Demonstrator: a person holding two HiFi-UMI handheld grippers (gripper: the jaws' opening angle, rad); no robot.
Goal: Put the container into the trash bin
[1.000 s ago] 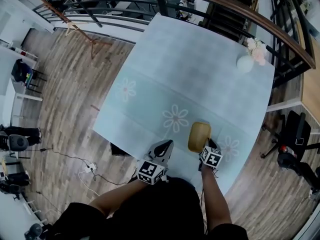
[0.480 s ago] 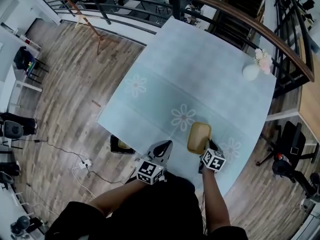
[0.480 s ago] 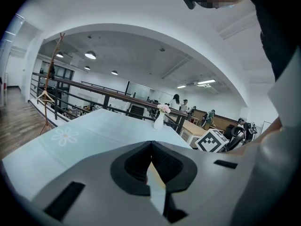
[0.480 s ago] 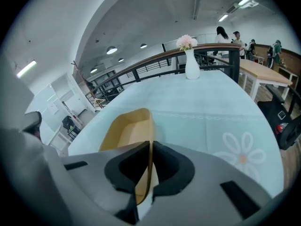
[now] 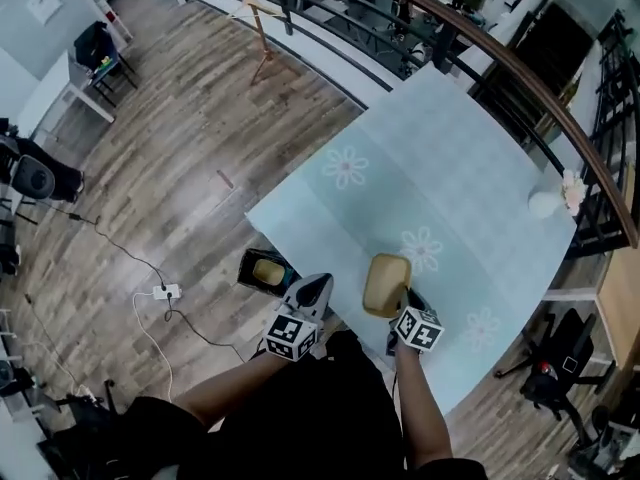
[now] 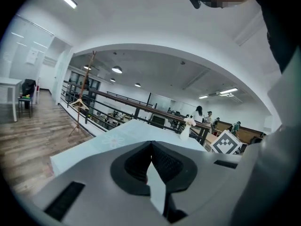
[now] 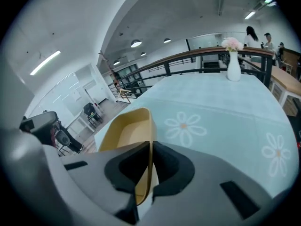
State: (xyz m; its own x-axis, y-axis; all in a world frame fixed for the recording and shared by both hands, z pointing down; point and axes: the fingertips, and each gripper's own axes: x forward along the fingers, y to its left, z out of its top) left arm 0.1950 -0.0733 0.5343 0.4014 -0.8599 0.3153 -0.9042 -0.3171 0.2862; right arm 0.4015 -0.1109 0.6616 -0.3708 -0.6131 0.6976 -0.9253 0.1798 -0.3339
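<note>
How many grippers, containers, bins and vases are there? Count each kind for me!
grippers: 2 (left gripper, right gripper)
container: 1
bin: 1
vase: 1
total: 5

A table (image 5: pixel 450 158) with a pale blue cloth printed with white daisies (image 5: pixel 345 166) stands on a wood-plank floor (image 5: pixel 190 138). A white vase (image 5: pixel 543 205) of pink flowers sits near its far corner, beside a curved, wood-topped railing (image 5: pixel 500 60). A white power strip (image 5: pixel 163 292) with trailing cable lies on the floor. A black office chair (image 5: pixel 545 380) stands past the table's right edge, and a wooden coat stand (image 5: pixel 262 38) rises by the railing.
</note>
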